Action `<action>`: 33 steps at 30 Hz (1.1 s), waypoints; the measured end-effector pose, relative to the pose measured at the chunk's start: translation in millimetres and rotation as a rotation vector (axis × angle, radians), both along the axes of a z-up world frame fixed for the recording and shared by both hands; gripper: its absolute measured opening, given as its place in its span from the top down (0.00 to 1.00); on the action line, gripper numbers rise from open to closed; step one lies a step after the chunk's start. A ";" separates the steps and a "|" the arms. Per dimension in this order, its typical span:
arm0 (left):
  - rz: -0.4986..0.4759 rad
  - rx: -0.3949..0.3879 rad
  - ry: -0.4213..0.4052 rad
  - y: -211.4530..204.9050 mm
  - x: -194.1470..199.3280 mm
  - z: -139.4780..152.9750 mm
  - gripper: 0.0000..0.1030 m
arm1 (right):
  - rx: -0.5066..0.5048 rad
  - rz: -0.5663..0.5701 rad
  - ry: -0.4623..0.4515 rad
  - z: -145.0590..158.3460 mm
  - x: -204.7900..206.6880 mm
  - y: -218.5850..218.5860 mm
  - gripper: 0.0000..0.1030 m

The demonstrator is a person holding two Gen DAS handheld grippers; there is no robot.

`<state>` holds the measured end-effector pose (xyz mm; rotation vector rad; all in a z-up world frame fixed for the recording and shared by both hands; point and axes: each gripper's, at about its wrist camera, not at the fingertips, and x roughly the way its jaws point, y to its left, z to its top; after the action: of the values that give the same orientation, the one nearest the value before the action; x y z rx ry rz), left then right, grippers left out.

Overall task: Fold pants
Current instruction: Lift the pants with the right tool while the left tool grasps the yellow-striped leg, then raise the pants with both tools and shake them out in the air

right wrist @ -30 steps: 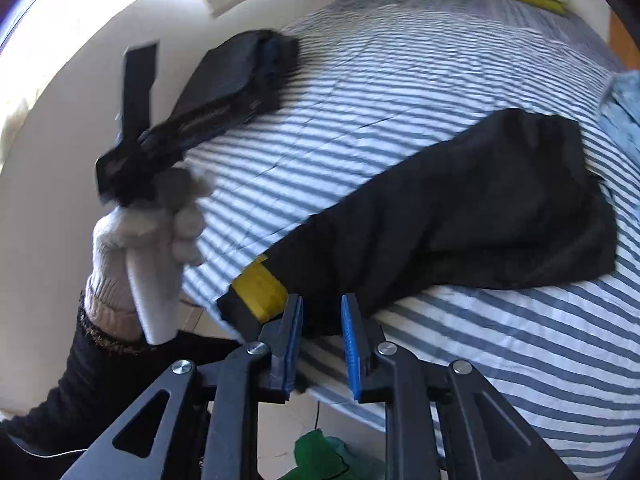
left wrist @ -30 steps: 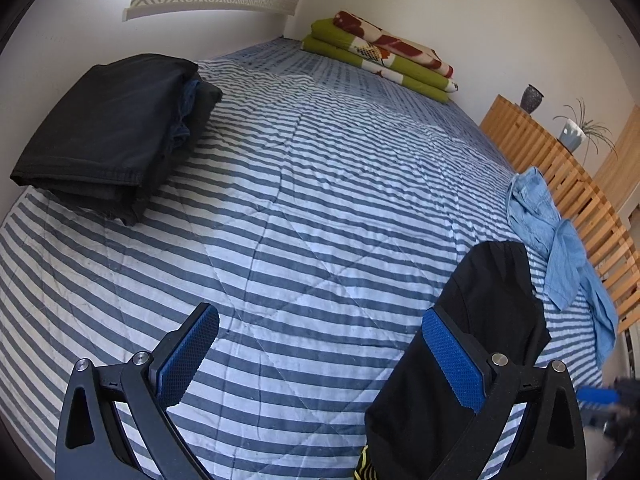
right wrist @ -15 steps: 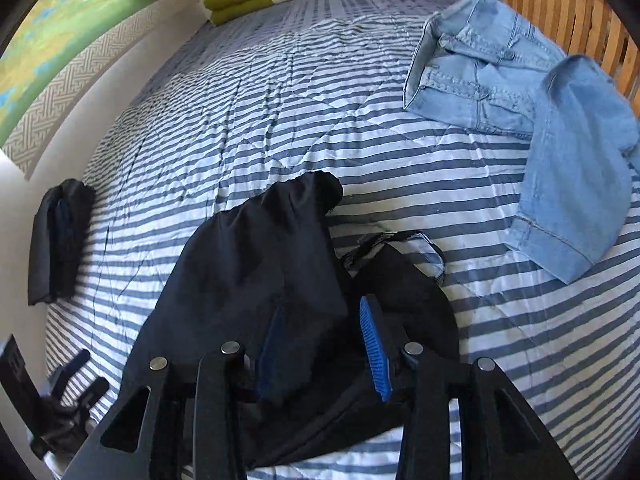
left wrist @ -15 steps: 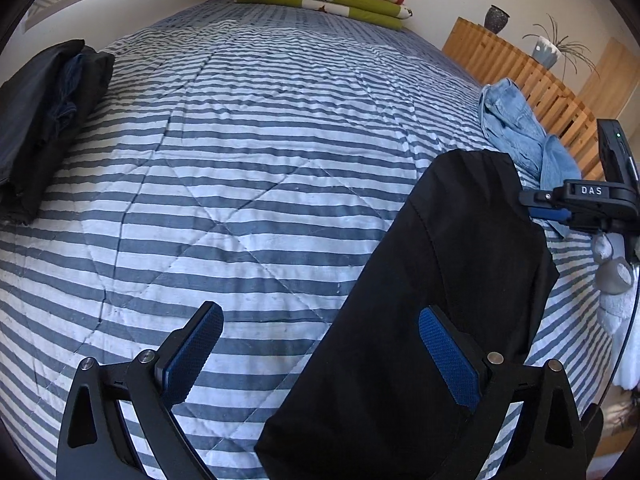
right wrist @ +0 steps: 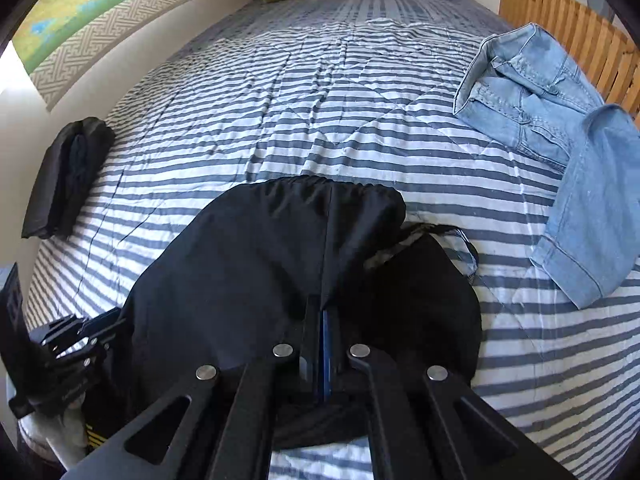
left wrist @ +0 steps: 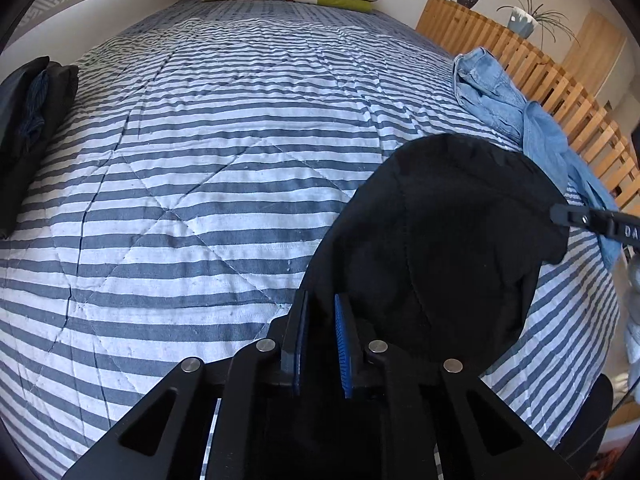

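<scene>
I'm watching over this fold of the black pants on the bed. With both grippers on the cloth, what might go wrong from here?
1. The black pants lie bunched, with a drawstring loop loose; a fold now may trap creases or catch the cord.
2. The left gripper shows a gap between its jaws, so the cloth may slip.
3. The jeans lie close; a wide sweep by the right gripper may drag them.

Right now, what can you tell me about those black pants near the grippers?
The black pants look like thin, matte synthetic cloth, bunched on the near edge of the striped bed cover. A gathered elastic waistband faces away, and a yellow patch shows at the lower left. The right gripper is clamped on a central fold; the left gripper pinches the near edge.
</scene>
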<state>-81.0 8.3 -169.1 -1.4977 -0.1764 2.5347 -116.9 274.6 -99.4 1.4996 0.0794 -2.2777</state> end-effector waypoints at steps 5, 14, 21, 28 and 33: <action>-0.005 0.086 0.029 -8.6 22.7 20.1 0.86 | -0.009 -0.007 -0.055 -2.5 60.9 43.2 0.99; -0.061 0.107 0.068 27.4 40.1 45.2 0.33 | 0.206 0.077 -0.105 -46.6 166.3 91.1 0.99; -0.119 -0.035 0.004 80.3 15.8 27.5 0.32 | 0.050 -0.002 -0.032 -19.4 158.6 123.6 0.74; -0.014 -0.118 0.004 45.8 -25.7 23.9 0.32 | -0.098 -0.231 -0.033 -33.2 113.6 168.4 0.69; -0.066 -0.135 -0.056 46.1 -62.8 3.6 0.32 | -0.232 -0.263 -0.083 -49.9 96.4 174.6 0.69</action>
<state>-143.7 54.4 -165.5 -1.5960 0.0368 2.4984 -20.6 449.2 -149.3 1.5531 -0.4155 -2.3216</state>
